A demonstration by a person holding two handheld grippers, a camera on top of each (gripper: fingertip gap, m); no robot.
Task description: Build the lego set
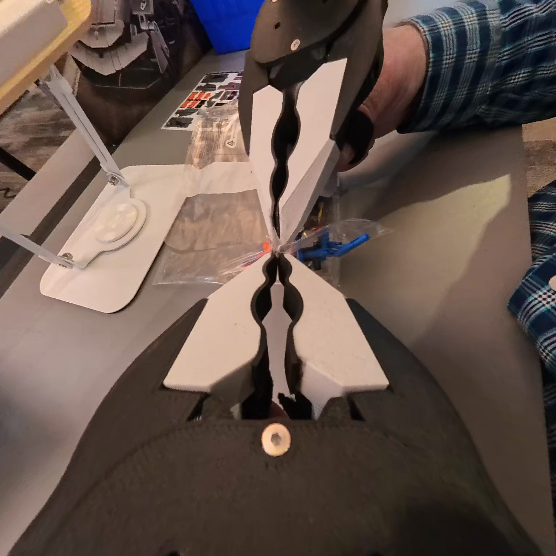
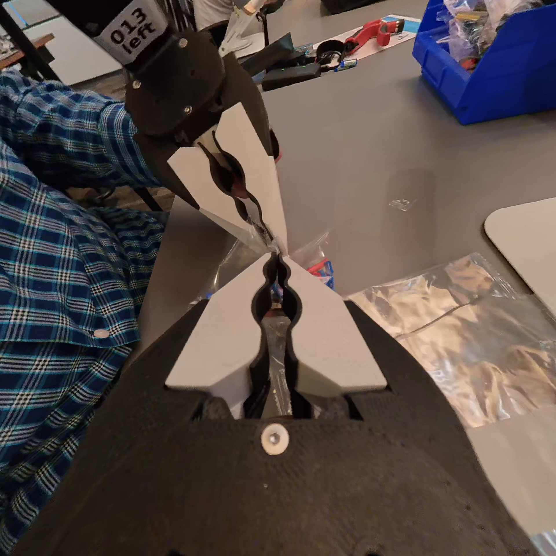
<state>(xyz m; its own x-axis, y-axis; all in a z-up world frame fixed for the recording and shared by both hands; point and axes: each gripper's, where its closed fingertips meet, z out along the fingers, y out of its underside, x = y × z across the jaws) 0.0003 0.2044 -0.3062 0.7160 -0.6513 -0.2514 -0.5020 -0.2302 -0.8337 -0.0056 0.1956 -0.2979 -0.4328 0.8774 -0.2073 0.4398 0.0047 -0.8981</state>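
A grey table (image 1: pixel 451 301) fills both views. At the centre of each frame, the two grippers meet tip to tip, both clenched on the top edge of a small clear bag (image 1: pixel 337 237) of lego pieces held just above the table.

In the left wrist view, the left gripper (image 1: pixel 275 258) rises from the bottom and the right gripper (image 1: pixel 276 237) comes down from the top. In the right wrist view, the right gripper (image 2: pixel 276 258) is at the bottom and the left gripper (image 2: pixel 278 245) at the upper left.

The step looks to be tearing the bag open. Done well, both grips stay tight and close together and pull apart slowly, low over the table, so pieces do not scatter.

The bag holds blue and red pieces. A blue bin (image 2: pixel 496 78), upper right of the right wrist view, holds more bags. Flat clear bags (image 2: pixel 451 331), seemingly empty, lie at centre right.
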